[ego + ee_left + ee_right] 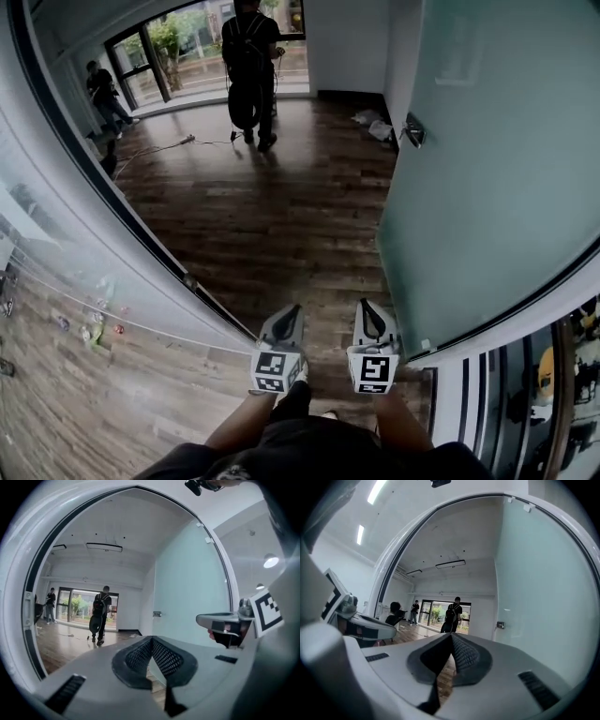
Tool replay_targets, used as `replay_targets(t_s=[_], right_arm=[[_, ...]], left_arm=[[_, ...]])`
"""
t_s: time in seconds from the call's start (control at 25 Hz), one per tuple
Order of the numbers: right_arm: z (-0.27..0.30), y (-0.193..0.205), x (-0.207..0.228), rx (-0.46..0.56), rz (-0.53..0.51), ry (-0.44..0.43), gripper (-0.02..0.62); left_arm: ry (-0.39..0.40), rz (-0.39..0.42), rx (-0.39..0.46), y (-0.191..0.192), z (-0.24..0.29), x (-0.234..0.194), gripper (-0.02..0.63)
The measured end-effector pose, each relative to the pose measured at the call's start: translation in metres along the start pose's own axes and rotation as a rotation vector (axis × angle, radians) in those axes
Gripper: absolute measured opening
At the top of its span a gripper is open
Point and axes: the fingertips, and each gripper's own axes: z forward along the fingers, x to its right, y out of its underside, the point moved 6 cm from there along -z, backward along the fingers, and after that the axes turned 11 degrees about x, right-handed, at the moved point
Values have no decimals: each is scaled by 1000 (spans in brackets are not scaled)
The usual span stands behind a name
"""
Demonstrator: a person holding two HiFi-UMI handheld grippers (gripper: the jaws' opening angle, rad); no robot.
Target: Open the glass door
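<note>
The frosted glass door (497,169) stands swung open into the room on the right, its metal handle (413,129) on the far edge. My left gripper (294,311) and right gripper (367,307) are side by side in the doorway, both pointing ahead, shut and empty. Neither touches the door. In the left gripper view the pads of my left gripper (152,640) meet, with the door (187,592) and its handle (157,614) ahead on the right. In the right gripper view my right gripper (451,636) is shut too, and the door (543,592) fills the right side.
A glass wall panel (84,253) with a dark frame runs along the left. A person with a backpack (251,66) stands on the wooden floor ahead, another person (101,94) crouches at the far left by the windows. A cable (178,143) and bags (373,124) lie on the floor.
</note>
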Motion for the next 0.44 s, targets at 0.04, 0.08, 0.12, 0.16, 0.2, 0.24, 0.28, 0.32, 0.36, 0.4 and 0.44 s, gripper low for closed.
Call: replay_targets(t_s=[0.04, 0.08, 0.12, 0.16, 0.2, 0.24, 0.28, 0.32, 0.36, 0.4, 0.44], right_arm=[[-7, -9, 0, 0, 1, -1, 17], [-12, -20, 0, 0, 2, -2, 17], [-16, -32, -1, 0, 2, -3, 17], [-19, -41, -2, 0, 1, -6, 17], [-21, -49, -3, 1, -2, -11, 17], [-24, -55, -3, 2, -5, -16, 17], [-27, -59, -3, 5, -6, -20, 17], [-30, -61, -4, 8, -6, -23, 17], [-34, -60, -6, 13, -6, -23, 17], [-38, -59, -9, 18, -6, -23, 17], [-42, -57, -12, 23, -6, -22, 17]], left_arm=[[0, -1, -5, -7, -9, 8, 6], [1, -2, -10, -17, -16, 13, 6], [1, -3, -14, -26, -23, 16, 6], [-2, -2, -18, -34, -28, 19, 6], [-4, 1, -21, -41, -32, 20, 6], [-5, 6, -25, -48, -35, 23, 6], [-4, 10, -30, -52, -38, 25, 6], [-2, 13, -36, -55, -41, 28, 6], [1, 15, -36, -55, -44, 29, 6], [3, 19, -33, -54, -48, 30, 6], [5, 23, -28, -52, -52, 31, 6]])
